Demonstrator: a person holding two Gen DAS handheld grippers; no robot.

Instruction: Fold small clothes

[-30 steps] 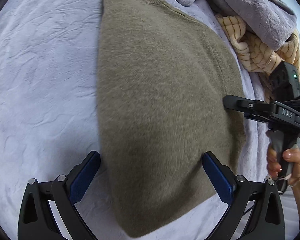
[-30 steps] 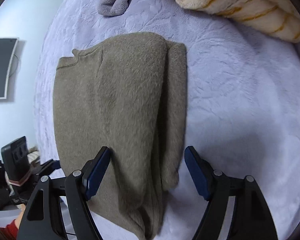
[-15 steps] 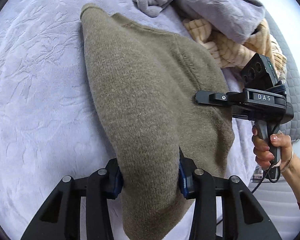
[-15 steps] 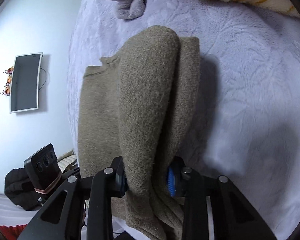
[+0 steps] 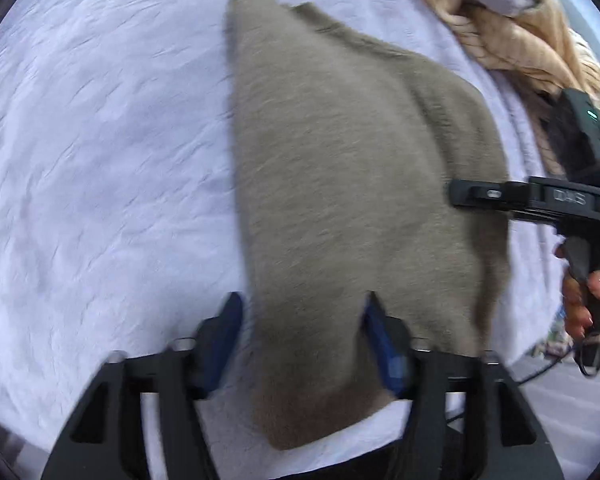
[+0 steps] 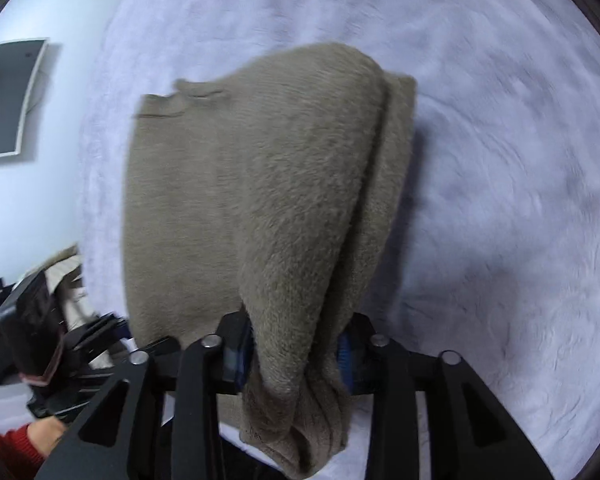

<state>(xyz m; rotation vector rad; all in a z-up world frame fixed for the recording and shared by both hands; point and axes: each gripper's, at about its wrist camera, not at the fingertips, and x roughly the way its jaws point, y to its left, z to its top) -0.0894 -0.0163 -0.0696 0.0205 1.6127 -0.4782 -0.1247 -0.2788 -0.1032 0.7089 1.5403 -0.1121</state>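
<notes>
An olive-green fuzzy sweater (image 5: 340, 168) lies partly folded on a pale lilac bed cover (image 5: 100, 160). My left gripper (image 5: 302, 320) straddles its near hem with the jaws a little apart, cloth between them. My right gripper (image 6: 296, 344) is shut on the bunched near edge of the sweater (image 6: 260, 200) and lifts it off the cover. The right gripper also shows in the left wrist view (image 5: 480, 194), at the sweater's right side. The left gripper shows at the lower left of the right wrist view (image 6: 100, 332).
A heap of grey and cream-striped clothes (image 5: 500, 28) lies at the far right of the bed. A dark wall screen (image 6: 8, 96) hangs on the left wall. The lilac cover (image 6: 500, 200) spreads to the right of the sweater.
Both grippers closed on the sweater's near edge half a second ago. Now the left jaws have spread slightly and the cloth has pulled back toward me; the view is motion-blurred.
</notes>
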